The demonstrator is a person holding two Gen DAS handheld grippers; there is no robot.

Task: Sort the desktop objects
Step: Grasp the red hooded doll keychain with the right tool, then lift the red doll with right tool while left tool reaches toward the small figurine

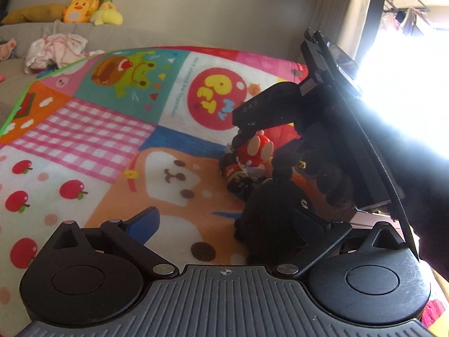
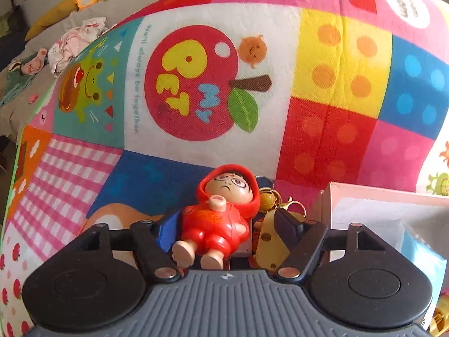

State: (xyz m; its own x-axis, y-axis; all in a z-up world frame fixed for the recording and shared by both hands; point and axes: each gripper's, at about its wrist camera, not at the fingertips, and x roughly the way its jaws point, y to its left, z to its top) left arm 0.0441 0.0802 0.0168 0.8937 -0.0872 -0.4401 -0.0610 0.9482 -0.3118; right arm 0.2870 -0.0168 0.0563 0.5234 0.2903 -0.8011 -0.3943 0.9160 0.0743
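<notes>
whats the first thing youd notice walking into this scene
The red hooded figurine grabs the eye first: it lies face up between the fingers of the right gripper, on a loud patchwork play mat whose big red apple reads "my pet". Beside it lie a yellowish charm with a gold clasp and a pale box at the right; in the left wrist view a dark fuzzy toy sits against harsh window glare.

A patchwork cartoon blanket covers the surface. Beyond its far left edge, on a grey sofa, lie yellow plush toys and crumpled pink clothes.
</notes>
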